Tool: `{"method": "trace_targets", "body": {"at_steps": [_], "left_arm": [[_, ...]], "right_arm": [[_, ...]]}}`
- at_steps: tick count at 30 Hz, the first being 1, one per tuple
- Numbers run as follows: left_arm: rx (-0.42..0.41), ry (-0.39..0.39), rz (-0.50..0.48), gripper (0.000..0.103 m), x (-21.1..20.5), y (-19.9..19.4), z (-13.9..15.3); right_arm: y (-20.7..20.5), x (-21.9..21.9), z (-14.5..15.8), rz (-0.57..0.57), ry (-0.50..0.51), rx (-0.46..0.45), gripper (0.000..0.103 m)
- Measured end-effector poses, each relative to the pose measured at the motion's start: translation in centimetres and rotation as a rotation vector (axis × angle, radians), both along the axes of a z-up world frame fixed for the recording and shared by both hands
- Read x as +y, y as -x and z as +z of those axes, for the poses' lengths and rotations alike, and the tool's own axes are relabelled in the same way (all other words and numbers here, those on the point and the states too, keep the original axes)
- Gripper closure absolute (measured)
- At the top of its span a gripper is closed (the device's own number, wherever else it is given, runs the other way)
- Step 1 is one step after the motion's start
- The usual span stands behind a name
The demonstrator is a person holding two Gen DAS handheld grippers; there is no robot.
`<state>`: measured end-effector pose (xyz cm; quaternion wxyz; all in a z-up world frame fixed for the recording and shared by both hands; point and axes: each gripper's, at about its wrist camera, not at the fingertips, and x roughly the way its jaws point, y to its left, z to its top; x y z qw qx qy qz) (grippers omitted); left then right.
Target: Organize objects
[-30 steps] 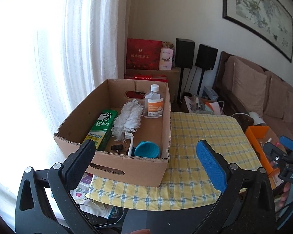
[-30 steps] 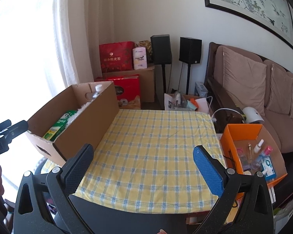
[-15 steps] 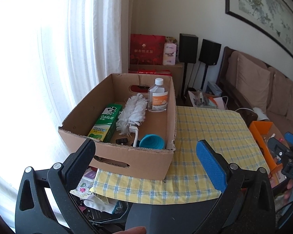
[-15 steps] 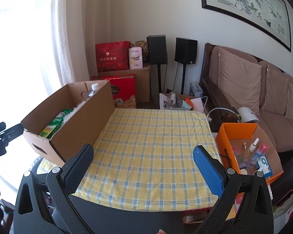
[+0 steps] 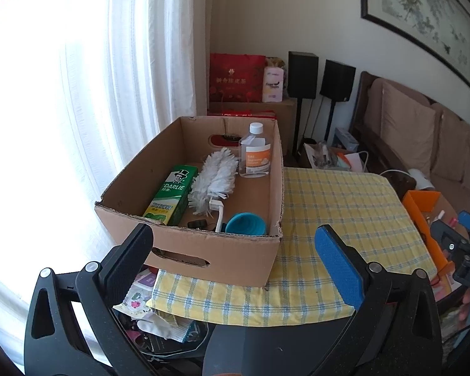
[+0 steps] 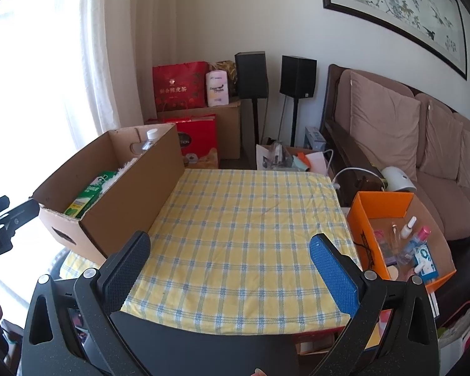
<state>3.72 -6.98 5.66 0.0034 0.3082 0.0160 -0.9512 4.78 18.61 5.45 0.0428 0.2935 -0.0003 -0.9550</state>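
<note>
A cardboard box (image 5: 235,250) stands at the left end of a table with a yellow checked cloth (image 6: 250,219). It holds a green Darlie carton (image 5: 172,195), a white duster (image 5: 216,178), a clear bottle (image 5: 255,153) and a blue cup (image 5: 246,224). The box also shows in the right wrist view (image 6: 131,197). My left gripper (image 5: 233,250) is open and empty, back from the box's near wall. My right gripper (image 6: 230,261) is open and empty above the cloth's near edge. An orange box (image 6: 360,219) of small bottles sits right of the table.
A brown sofa (image 6: 423,144) lines the right wall. Two black speakers (image 6: 297,76) and red gift bags (image 6: 180,86) stand at the back. A bright curtained window (image 5: 78,94) is on the left. Clutter lies on the floor under the table's left corner (image 5: 159,322).
Both grippers have drawn back and a little up from the table, so the box and cloth look farther away. Both stay open and empty.
</note>
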Motion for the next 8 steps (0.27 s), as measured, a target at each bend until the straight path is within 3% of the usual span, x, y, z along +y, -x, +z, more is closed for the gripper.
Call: {"method": "trace_targets", "body": {"at_steps": [8], "left_arm": [[-0.001,0.016,0.004,0.000,0.21,0.12,-0.11]], "right_arm": [[-0.02,-0.09,-0.10,0.002,0.000,-0.007,0.000]]}}
